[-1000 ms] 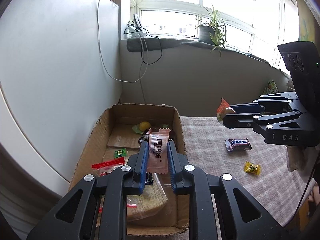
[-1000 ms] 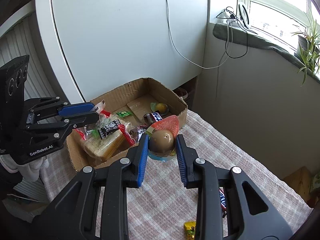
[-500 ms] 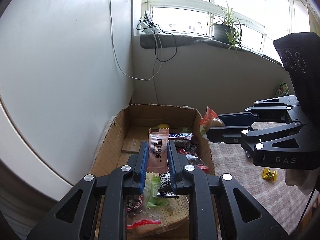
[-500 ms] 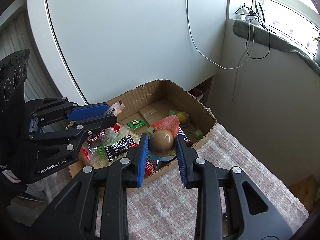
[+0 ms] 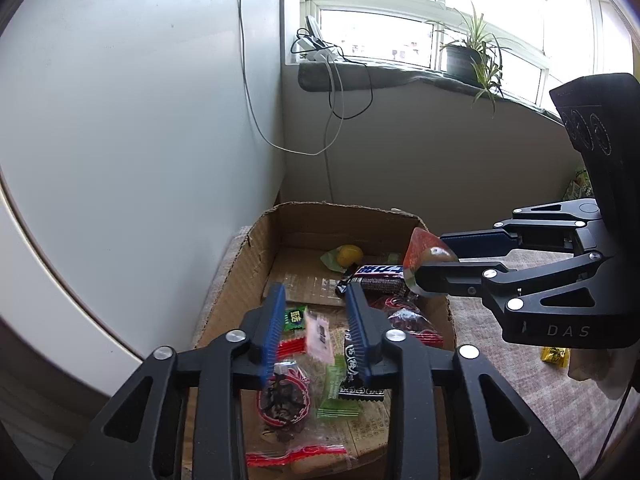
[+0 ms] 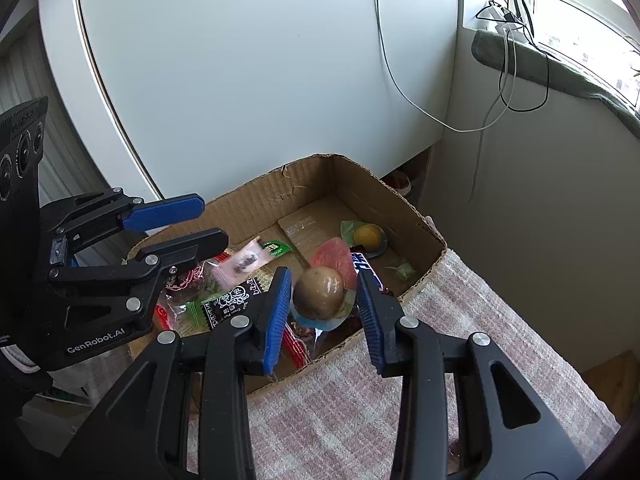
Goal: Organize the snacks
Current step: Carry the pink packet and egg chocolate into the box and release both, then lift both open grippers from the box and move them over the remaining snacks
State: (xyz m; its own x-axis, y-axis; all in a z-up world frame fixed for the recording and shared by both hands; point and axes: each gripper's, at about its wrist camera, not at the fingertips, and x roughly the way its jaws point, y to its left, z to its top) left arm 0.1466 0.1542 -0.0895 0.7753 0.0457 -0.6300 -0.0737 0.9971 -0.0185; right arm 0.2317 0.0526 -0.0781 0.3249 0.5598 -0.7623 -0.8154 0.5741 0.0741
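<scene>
A cardboard box holds several snack packets. My left gripper is open above the box; a pink packet is blurred between and below its fingers, falling free. My right gripper is open over the box's right wall; a packaged brown egg with a red and blue wrapper sits between its fingers, and the gaps at both sides show it loose.
In the box lie a yellow jelly cup, a dark chocolate bar, a green sweet and a black packet. A yellow candy lies on the checked tablecloth. A white panel stands behind the box.
Both grippers moved over the box and opened. The left one let go of the pink packet, which drops. The right fingers have spread away from the egg.
</scene>
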